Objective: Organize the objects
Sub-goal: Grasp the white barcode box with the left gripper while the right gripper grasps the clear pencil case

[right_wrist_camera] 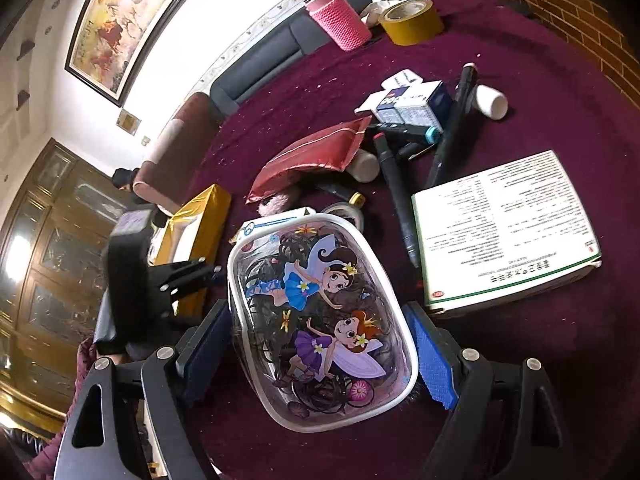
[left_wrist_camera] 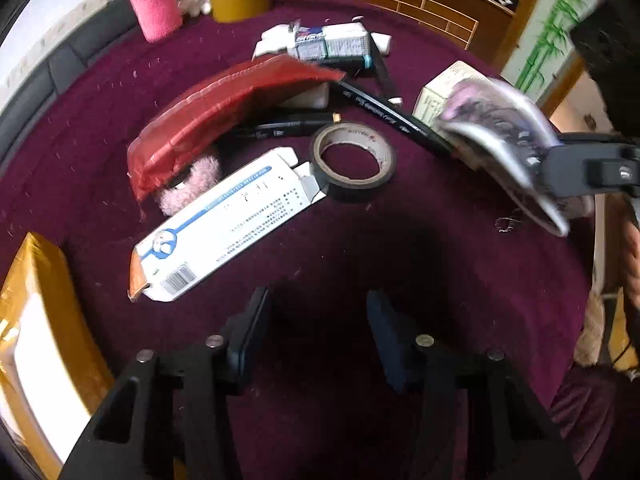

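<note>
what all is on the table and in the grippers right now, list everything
fairy pouch: 1, clear with white trim, between right gripper's pads
red cushion: 1, red, table centre
pink fluffy thing: 1, pink, under the cushion's edge
long box: 1, white and blue, beside the cushion
black tape roll: 1, black, next to the long box
yellow tape roll: 1, far edge
pink cup: 1, far edge
printed box: 1, white
gold box: 1, table's left edge
pens: several, black
table: 1, maroon cloth
left hand-held gripper: empty
right hand-held gripper: holding pouch

Glossy clear plastic pouch (right_wrist_camera: 320,320); matt plush maroon tablecloth (right_wrist_camera: 520,380).
</note>
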### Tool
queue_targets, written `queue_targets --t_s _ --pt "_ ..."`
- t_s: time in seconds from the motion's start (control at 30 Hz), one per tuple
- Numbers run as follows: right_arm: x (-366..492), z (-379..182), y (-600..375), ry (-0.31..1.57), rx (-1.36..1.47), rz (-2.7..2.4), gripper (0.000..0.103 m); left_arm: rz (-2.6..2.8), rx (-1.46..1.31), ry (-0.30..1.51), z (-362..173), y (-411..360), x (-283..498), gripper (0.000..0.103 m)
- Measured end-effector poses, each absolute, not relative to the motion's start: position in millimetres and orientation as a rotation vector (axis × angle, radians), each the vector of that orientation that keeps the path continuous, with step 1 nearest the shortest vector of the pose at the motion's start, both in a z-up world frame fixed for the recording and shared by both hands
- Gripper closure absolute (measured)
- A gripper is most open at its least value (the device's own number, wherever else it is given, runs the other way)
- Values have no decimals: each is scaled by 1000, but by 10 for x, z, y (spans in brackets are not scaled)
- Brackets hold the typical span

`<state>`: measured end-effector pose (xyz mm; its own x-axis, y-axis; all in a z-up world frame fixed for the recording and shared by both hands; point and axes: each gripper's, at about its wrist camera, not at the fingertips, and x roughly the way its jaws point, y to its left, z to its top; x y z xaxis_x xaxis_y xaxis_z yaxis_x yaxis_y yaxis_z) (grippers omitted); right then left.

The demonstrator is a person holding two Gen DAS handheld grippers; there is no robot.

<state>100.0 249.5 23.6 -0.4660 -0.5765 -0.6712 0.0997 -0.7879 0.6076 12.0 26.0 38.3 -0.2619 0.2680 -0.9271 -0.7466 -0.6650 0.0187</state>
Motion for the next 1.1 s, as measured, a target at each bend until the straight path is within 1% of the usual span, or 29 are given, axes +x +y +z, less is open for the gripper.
queue_targets --t_s 0.03,0.07,0.1,0.13,0.17,0.27,0.37,0.43,0.5,0.53,0.57,0.6,0.7,0.83,0.97,1.0,1.03,1.07,1.1 --pt "1003 220 2480 -702 1320 -2272 14 2028 -1294 665 430 255 99 53" --pt "1004 203 2460 -704 1323 -2266 14 2095 -1251 714 490 240 36 46" --pt "1009 186 2444 -706 1325 -2262 14 2142 -1220 720 526 216 -41 40" --pt "1010 172 2424 -709 1328 -2257 14 2178 -1206 699 554 186 -128 30" --pt "1017 154 2420 -712 1327 -2255 14 2213 -1211 643 570 135 -284 27" --pt "1031 116 2388 -725 1328 -2244 14 2233 -1236 525 492 -11 -582 27" --pt "1028 83 2357 -737 1332 -2225 14 2109 -1295 503 304 90 -587 27" --pt "1018 78 2346 -740 1328 -2217 14 1983 -1326 503 206 173 -428 27" --pt "1020 84 2347 -736 1319 -2217 14 1881 -1296 500 209 253 -202 28" --pt "1016 83 2352 -740 1313 -2215 14 1834 -1295 488 222 282 -119 32" --pt "1014 77 2359 -744 1311 -2212 14 1785 -1289 483 240 312 -1 38" --pt "1006 63 2367 -749 1315 -2210 14 1761 -1290 491 247 333 82 40" --pt "994 14 2380 -753 1326 -2213 14 1815 -1293 579 227 421 247 41" --pt "997 -66 2371 -766 1345 -2206 14 1941 -1291 639 190 545 360 41" --pt "1045 -47 2309 -709 1347 -2241 14 2096 -1247 596 218 562 534 39" --pt "1060 -32 2293 -695 1342 -2251 14 2134 -1241 554 207 518 598 43" --pt "1070 -23 2279 -686 1339 -2258 14 2137 -1240 518 205 496 636 58" --pt "1083 -10 2267 -678 1336 -2265 14 2143 -1232 496 211 484 636 72" --pt "1097 4 2255 -673 1331 -2269 14 2156 -1235 486 224 474 666 78"
